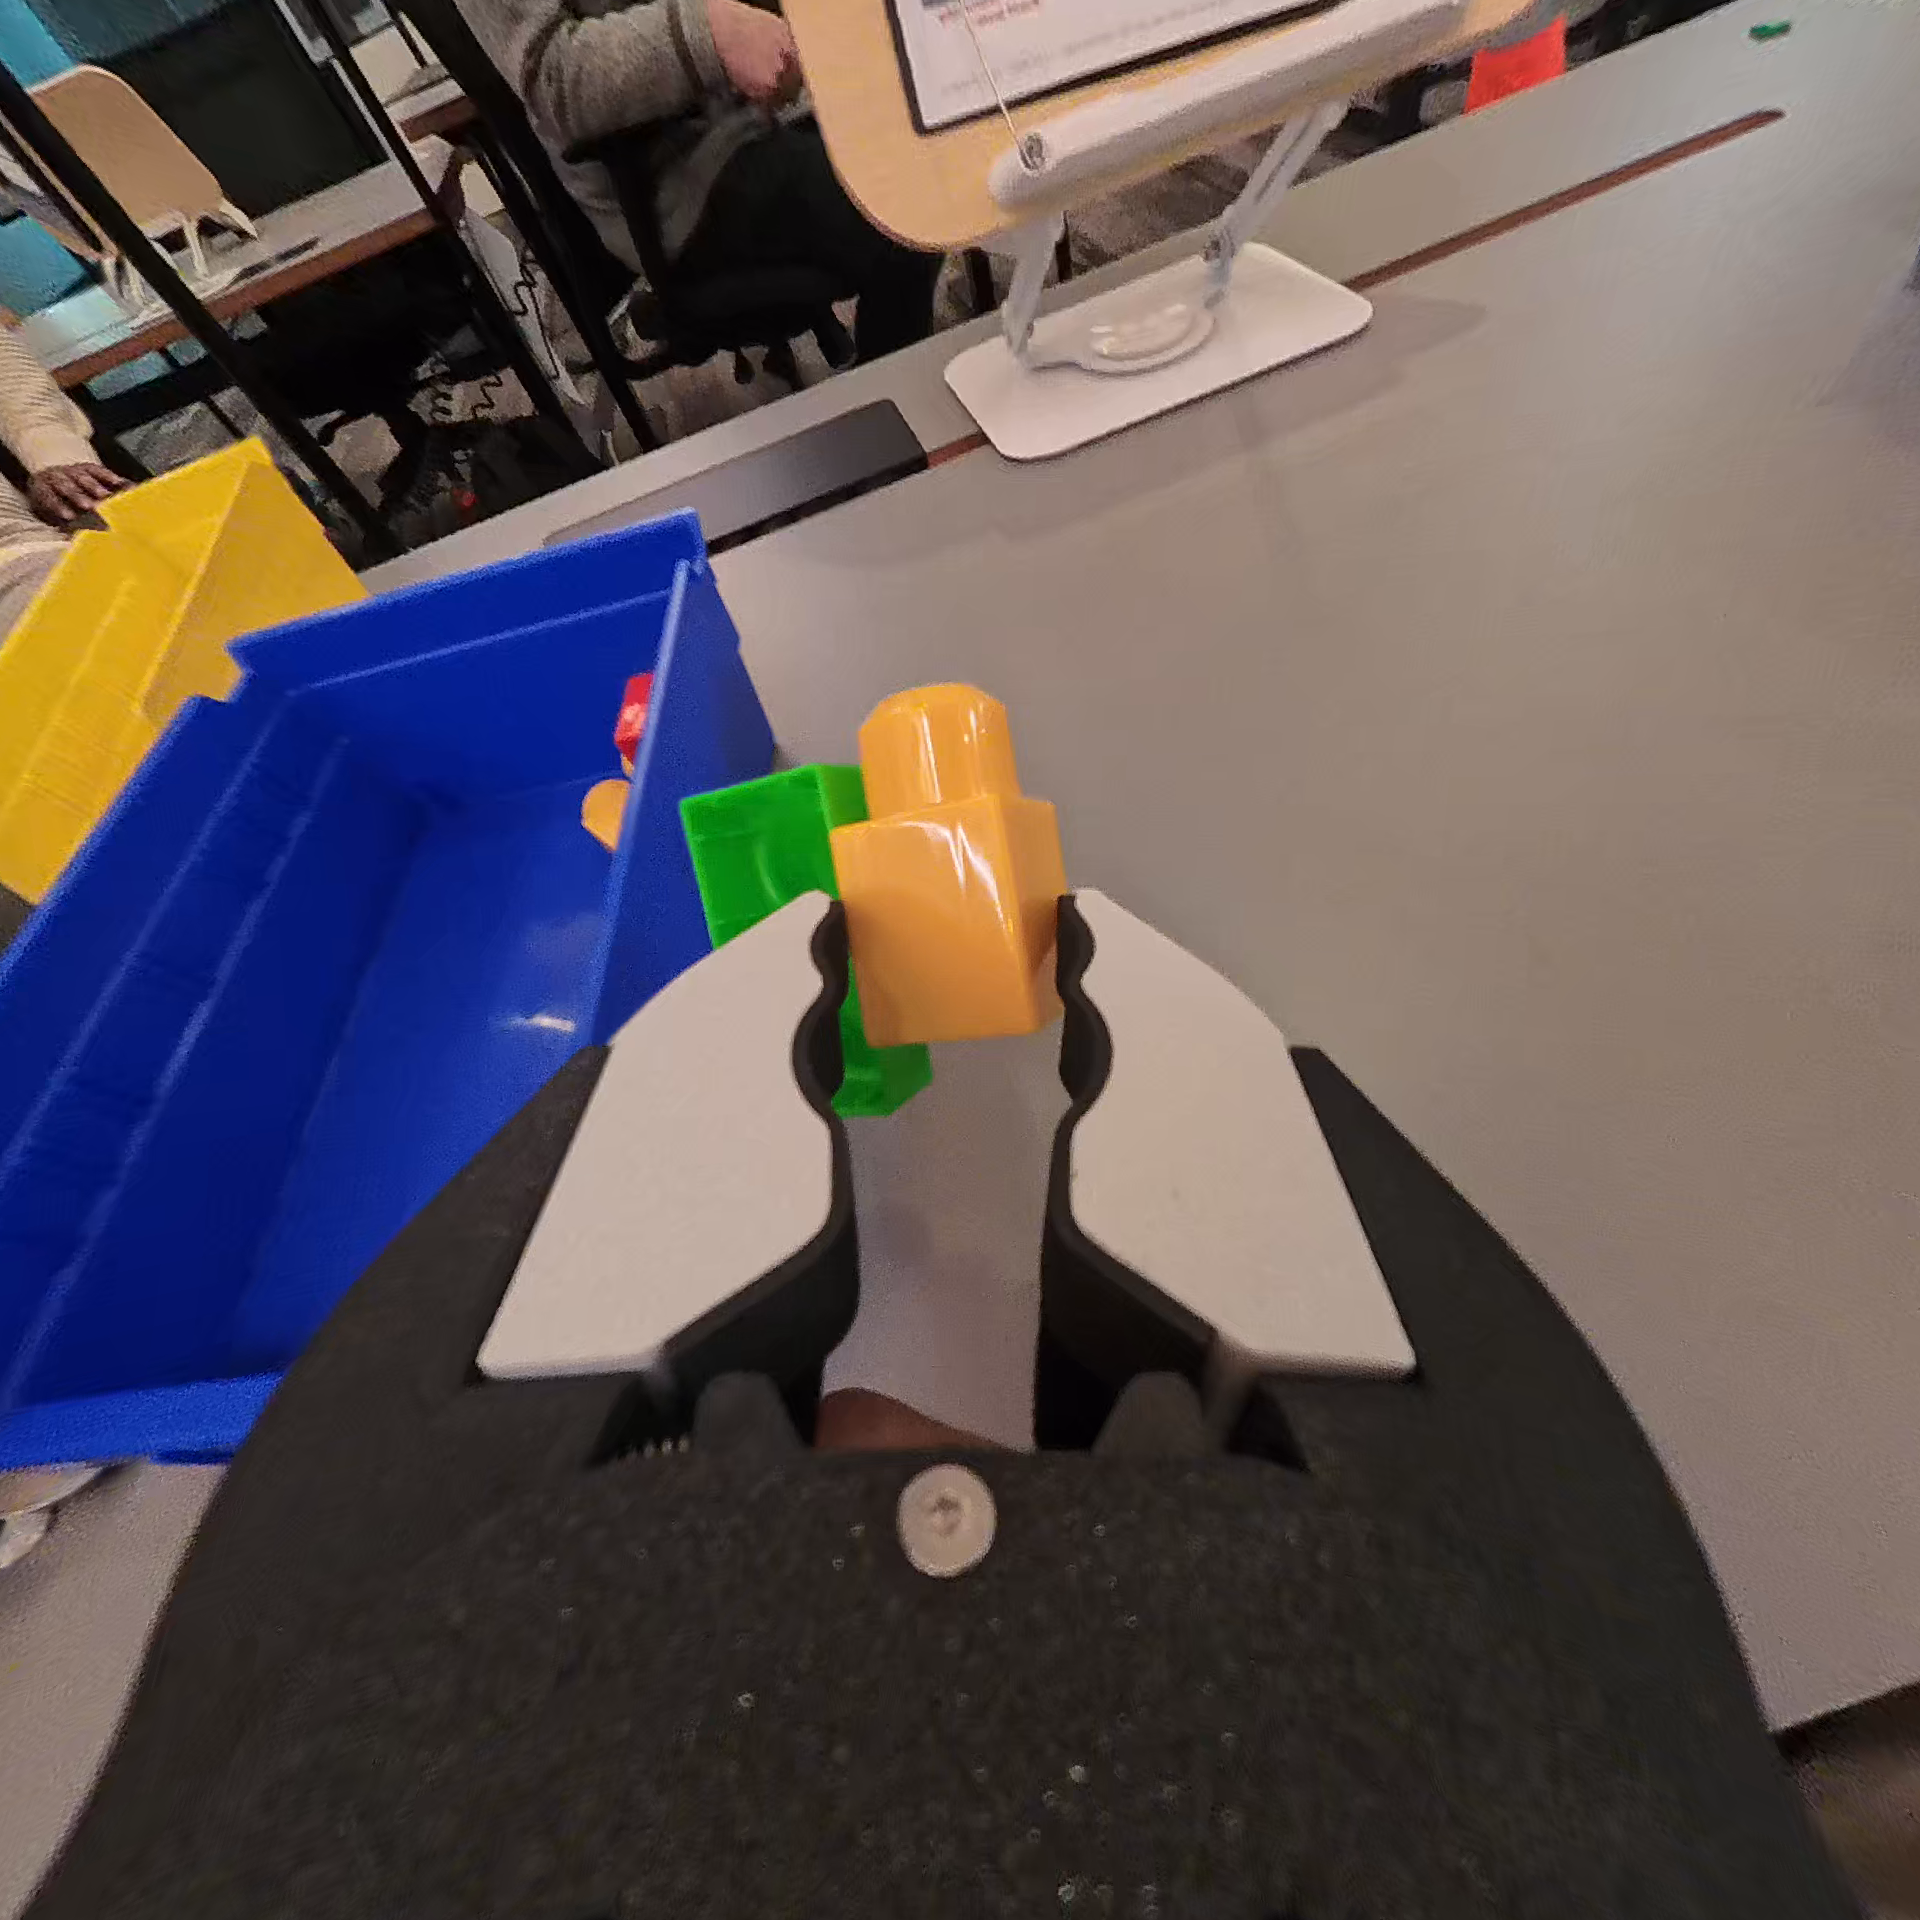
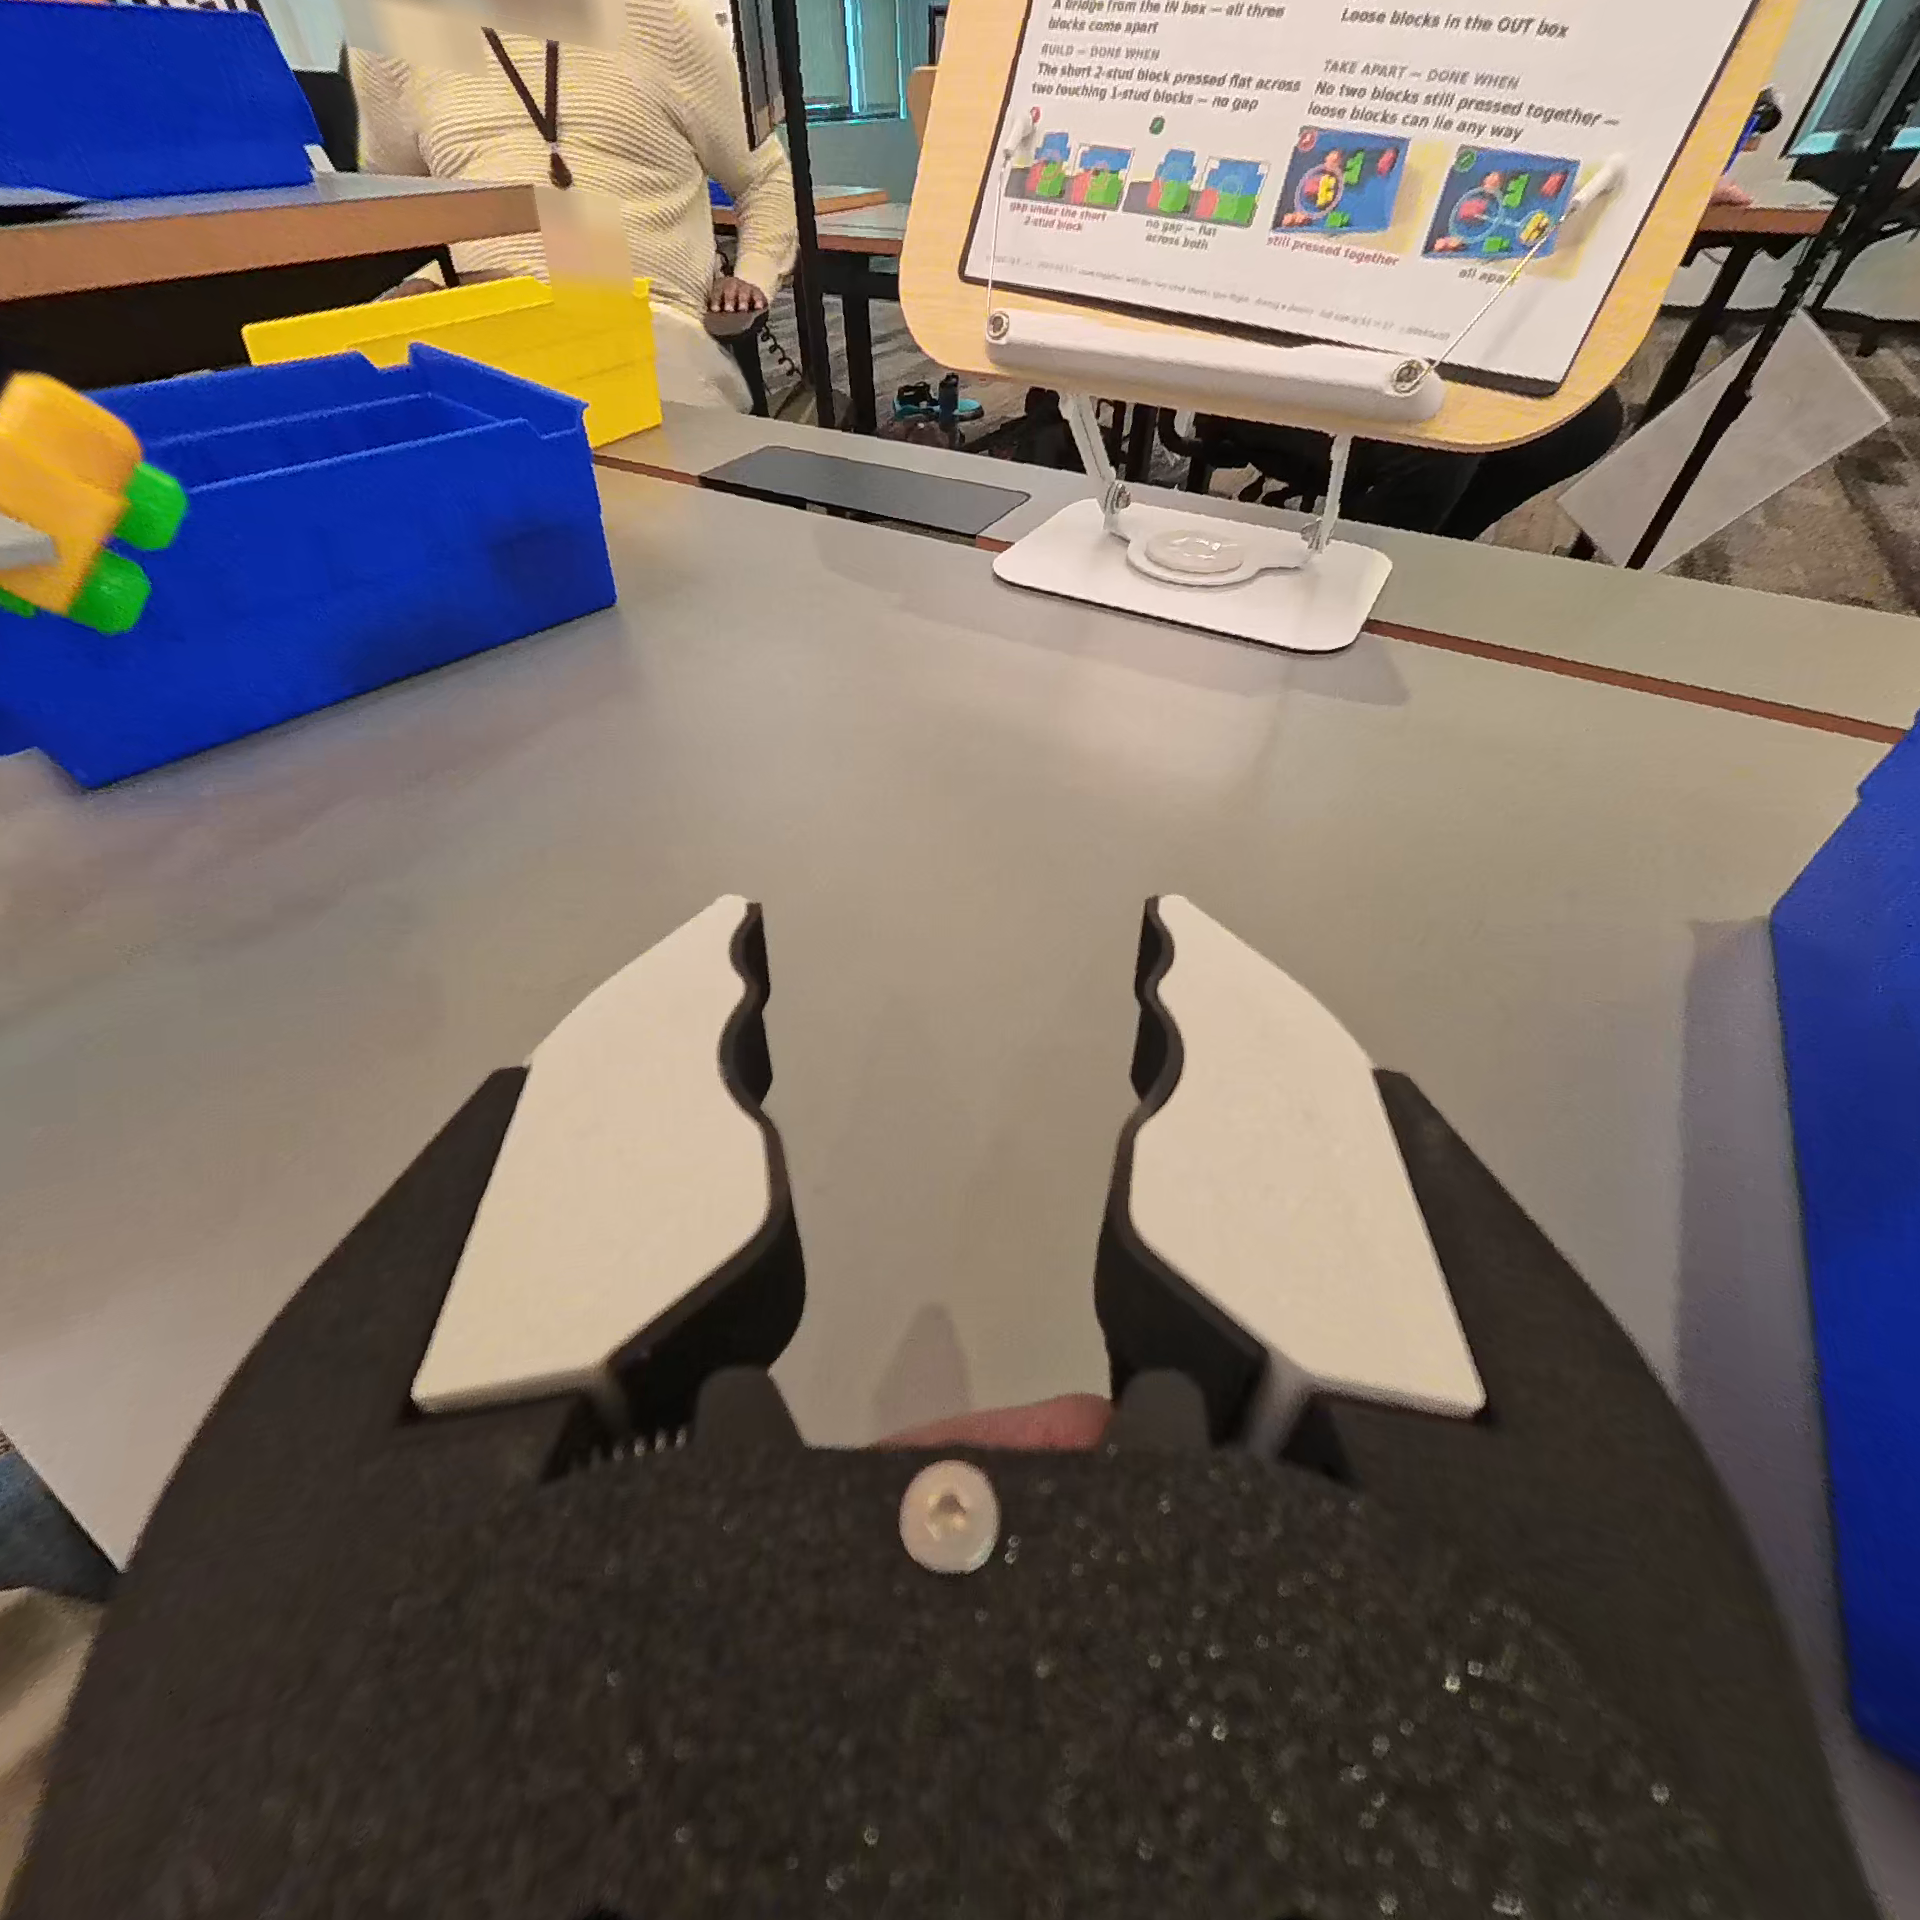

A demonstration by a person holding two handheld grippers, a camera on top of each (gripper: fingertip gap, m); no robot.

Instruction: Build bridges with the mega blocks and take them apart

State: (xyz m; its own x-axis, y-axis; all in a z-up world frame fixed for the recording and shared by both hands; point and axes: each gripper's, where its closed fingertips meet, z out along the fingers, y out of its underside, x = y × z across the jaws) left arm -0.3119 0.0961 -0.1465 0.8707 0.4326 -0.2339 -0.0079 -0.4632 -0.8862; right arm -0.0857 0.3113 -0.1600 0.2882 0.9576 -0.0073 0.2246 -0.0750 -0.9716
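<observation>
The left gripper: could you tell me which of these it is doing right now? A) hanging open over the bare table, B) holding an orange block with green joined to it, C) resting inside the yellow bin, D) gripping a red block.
B: the left gripper is shut on the orange block, with a green block attached behind it.

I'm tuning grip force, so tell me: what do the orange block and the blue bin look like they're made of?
Orange block, clamped in the left gripper: looks like hard moulded plastic with a glossy finish, judging by sharp white highlights on its rounded faces. Blue bin: probably also moulded plastic, stiffer and duller, with ribbed walls and only faint sheen.
</observation>
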